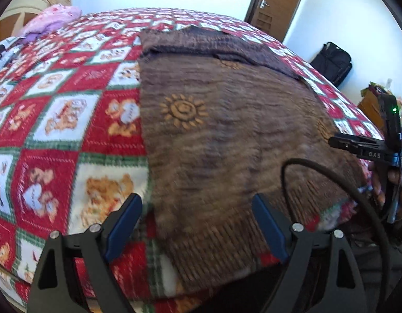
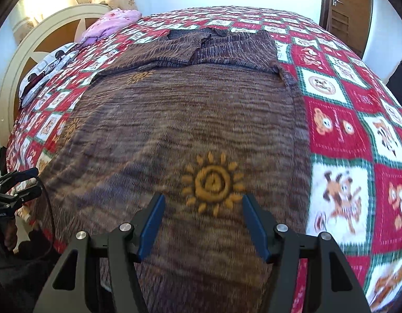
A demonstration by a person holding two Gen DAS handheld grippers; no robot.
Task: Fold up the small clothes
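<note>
Two grippers hover at the bed's (image 1: 70, 135) near edge, ready to lift the hem, I judge. The left gripper (image 1: 195, 224) has its fingers apart and empty over the sweater's (image 2: 175, 120) left hem corner. The sweater lies flat mid-bed (sleeves folded across the top). The right gripper (image 2: 203, 224), fingers also spread, hangs over the hem beside a sun motif (image 2: 214, 182).

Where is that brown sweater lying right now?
The brown sweater lies spread flat on the red patchwork bedspread, just ahead of both open grippers, its sleeves folded across its far end.
</note>
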